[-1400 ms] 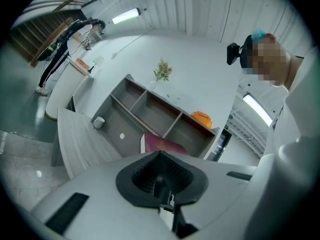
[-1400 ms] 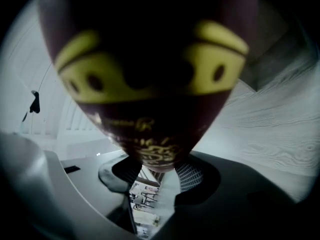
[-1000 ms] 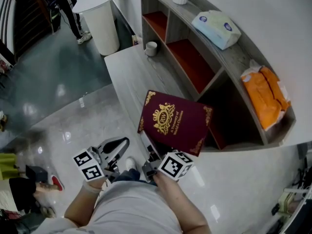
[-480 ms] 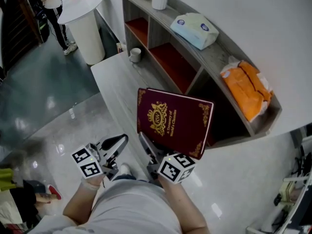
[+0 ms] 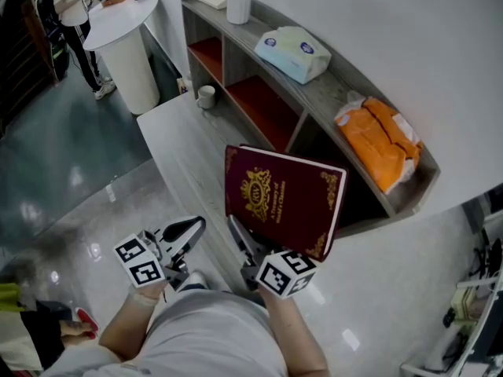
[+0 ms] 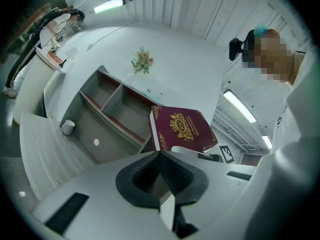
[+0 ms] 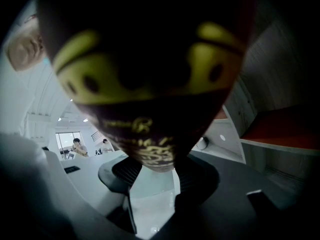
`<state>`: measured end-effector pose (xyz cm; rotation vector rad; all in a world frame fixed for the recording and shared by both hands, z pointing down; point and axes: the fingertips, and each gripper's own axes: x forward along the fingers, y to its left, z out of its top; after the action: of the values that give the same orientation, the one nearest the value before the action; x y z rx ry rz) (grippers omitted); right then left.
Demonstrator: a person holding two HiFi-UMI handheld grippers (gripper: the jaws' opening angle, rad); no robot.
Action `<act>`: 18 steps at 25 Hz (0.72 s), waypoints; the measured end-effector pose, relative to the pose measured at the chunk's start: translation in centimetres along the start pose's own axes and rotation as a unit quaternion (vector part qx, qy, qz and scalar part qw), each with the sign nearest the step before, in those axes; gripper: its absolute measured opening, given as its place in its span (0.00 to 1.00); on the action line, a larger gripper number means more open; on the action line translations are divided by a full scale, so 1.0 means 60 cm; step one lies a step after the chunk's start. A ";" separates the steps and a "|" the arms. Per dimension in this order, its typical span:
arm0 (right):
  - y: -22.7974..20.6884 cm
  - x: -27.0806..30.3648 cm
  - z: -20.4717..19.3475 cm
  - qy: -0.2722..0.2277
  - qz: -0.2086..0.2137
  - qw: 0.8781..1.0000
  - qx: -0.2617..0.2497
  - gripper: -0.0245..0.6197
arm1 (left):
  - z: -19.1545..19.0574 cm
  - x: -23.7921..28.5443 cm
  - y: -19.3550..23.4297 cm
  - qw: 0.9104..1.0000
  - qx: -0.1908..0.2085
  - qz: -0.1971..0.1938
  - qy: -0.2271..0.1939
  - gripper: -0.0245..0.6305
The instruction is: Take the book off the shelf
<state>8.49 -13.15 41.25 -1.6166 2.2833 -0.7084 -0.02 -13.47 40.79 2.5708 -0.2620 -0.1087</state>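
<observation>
A maroon book (image 5: 283,199) with gold ornament hangs in front of the grey shelf unit (image 5: 326,93), clear of its red-floored compartments. My right gripper (image 5: 245,236) is shut on the book's lower corner, and one jaw is hidden behind the cover. In the right gripper view the book (image 7: 150,79) fills the top of the picture, with the right gripper (image 7: 156,170) pinching its bottom edge. My left gripper (image 5: 189,228) is lower left of the book, shut and holding nothing. The left gripper view shows the left gripper (image 6: 160,156) closed, with the book (image 6: 184,131) and shelf (image 6: 112,106) beyond.
On the shelf top lie a tissue pack (image 5: 295,52), orange packets (image 5: 377,144) and a white vase (image 5: 238,2). A white cup (image 5: 206,96) stands on the low grey platform (image 5: 177,144). A round white table (image 5: 122,34) and a person (image 5: 67,6) are at the far left.
The book stays in the right gripper and has turned slightly more upright. The head view has shifted, so the shelf now sits further left. The left gripper has hardly moved.
</observation>
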 end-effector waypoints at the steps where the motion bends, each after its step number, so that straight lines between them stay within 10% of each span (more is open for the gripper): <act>1: -0.002 -0.002 -0.001 -0.002 -0.001 1.000 0.003 0.36 | -0.001 0.002 -0.001 1.000 0.002 -0.001 0.002 0.06; 18: -0.027 -0.007 -0.014 -0.015 -0.012 0.999 0.041 0.36 | -0.010 0.013 0.005 1.000 0.007 0.000 0.023 0.06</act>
<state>9.56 -13.00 42.80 -1.6094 2.1868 -0.7679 0.74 -13.59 41.43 2.5839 -0.2452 -0.0474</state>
